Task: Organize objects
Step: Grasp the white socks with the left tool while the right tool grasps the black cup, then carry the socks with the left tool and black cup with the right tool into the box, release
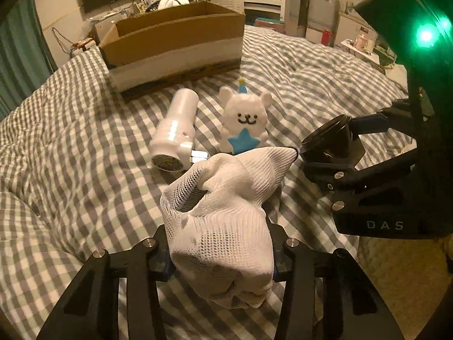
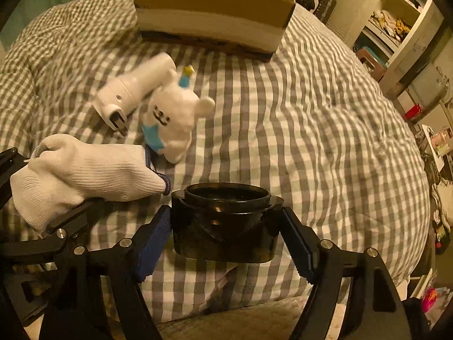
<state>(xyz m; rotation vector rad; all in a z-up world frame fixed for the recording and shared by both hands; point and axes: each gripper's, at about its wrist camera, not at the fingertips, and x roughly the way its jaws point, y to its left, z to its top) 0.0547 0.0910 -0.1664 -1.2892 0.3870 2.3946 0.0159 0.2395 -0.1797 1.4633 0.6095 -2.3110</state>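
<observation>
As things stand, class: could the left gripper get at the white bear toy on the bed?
Probably not yet. The left gripper is shut on a white glove, so its jaws are full. The bear toy lies just ahead on the checked bedcover, nothing between.

The left wrist camera is sitting just behind the left tongs [image 1: 222, 250], looking forward and slightly down across the checked bed [image 1: 70, 147] toward the cardboard box [image 1: 175, 48] at the far side. The right wrist camera is riding behind the right tongs [image 2: 226, 226], low over the bed's near edge, facing the same box [image 2: 215, 14] from further right. Both views are sharing the white bear toy [image 1: 245, 120], the white bottle [image 1: 175, 130] and the box; each is also catching the other tongs at its side.
</observation>
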